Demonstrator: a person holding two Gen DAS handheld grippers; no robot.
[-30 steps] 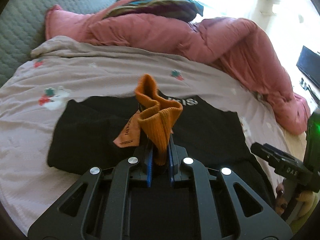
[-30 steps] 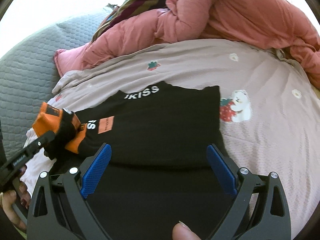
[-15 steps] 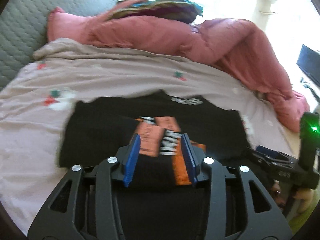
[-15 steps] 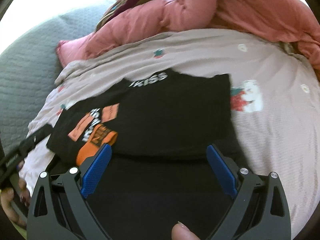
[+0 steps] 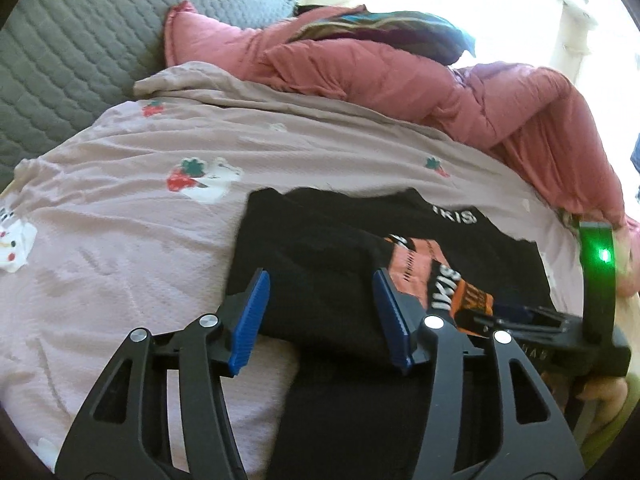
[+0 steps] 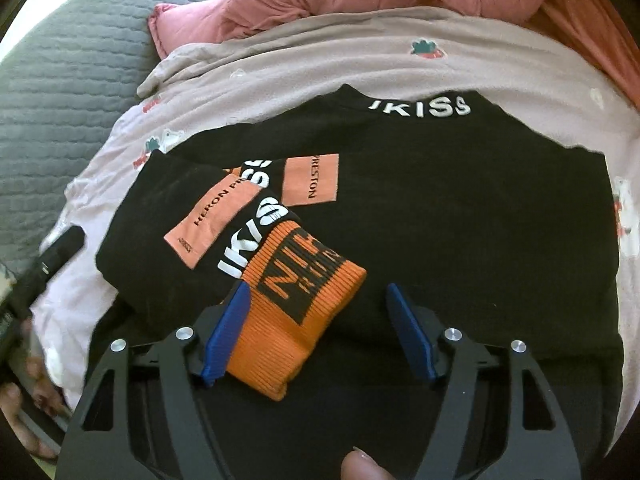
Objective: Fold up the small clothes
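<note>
while the sleeve fold is in hand, i list what i see, largest first.

bed sheet (image 5: 120, 240): pale pink, strawberry print, creased; it carries everything below.

quilt (image 5: 400, 80): pink, heaped along the far side, well clear of the work.

top (image 6: 440, 208): black, white lettering at the neck, lying flat on the sheet. one sleeve is turned in across its body, so i judge the fold about half done, with the other side and the final fold over still to come.

sleeve (image 6: 224, 216): black with salmon patches, lying diagonally on the top's left part as the right view shows it.

cuff (image 6: 296, 304): orange rib with black lettering, at the sleeve's end, resting on the top.

left gripper (image 5: 320, 312): jaws opening, nothing pressed between them; they straddle the near left edge of the top, and the cuff lies just beyond its right finger.

right gripper (image 6: 320, 324): jaws closing, with the cuff between them; the left pad is touching or nearly touching the cuff's edge, the right pad stands apart from it, so i count no grip yet.

next move, as i judge it: either close the right gripper squarely on the cuff to tidy the sleeve, or go for the unfolded side. it calls for taking one layer only, without dragging the top across the sheet.
</note>
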